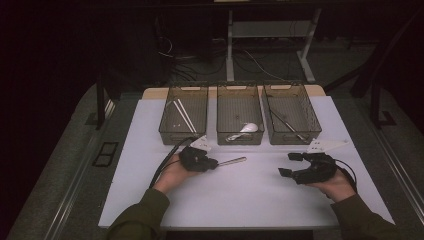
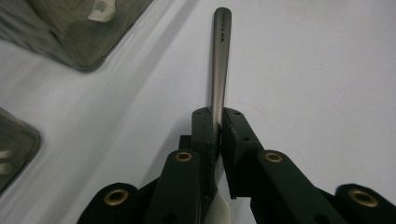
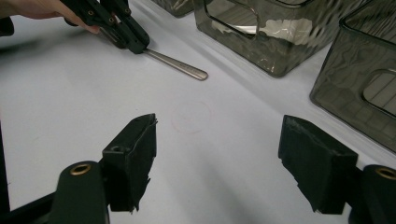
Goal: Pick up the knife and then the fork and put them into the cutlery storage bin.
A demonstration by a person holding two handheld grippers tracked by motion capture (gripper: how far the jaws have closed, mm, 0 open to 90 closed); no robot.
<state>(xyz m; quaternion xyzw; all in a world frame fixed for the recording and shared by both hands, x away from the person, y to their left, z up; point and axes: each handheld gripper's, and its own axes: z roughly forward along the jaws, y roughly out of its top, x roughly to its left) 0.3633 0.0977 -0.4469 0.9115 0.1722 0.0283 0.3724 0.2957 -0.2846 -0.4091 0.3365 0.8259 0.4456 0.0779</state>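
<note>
High view, left to right. My left gripper [image 1: 212,163] rests low over the white table [image 1: 250,200], near the left bin [image 1: 183,116], and is clamped on a metal utensil [image 1: 231,161]. In the left gripper view my two black jaws stand pressed against the utensil's handle [image 2: 219,65] from either side; the handle runs straight out from between the pads [image 2: 205,130], away from me, its rounded end lying free on the table surface. The other end is hidden under the jaws, so I cannot tell what kind of utensil it is. In the high view the handle points right, just in front of the middle bin [image 1: 240,117], which holds a white spoon [image 1: 245,130]. Farther right, the right bin [image 1: 291,112] holds a thin metal piece [image 1: 287,122]. My right gripper [image 1: 289,164] sits on the near right part of the table, well apart from the utensil; in the right gripper view its jaws gape wide with bare table between them, holding nothing.
</note>
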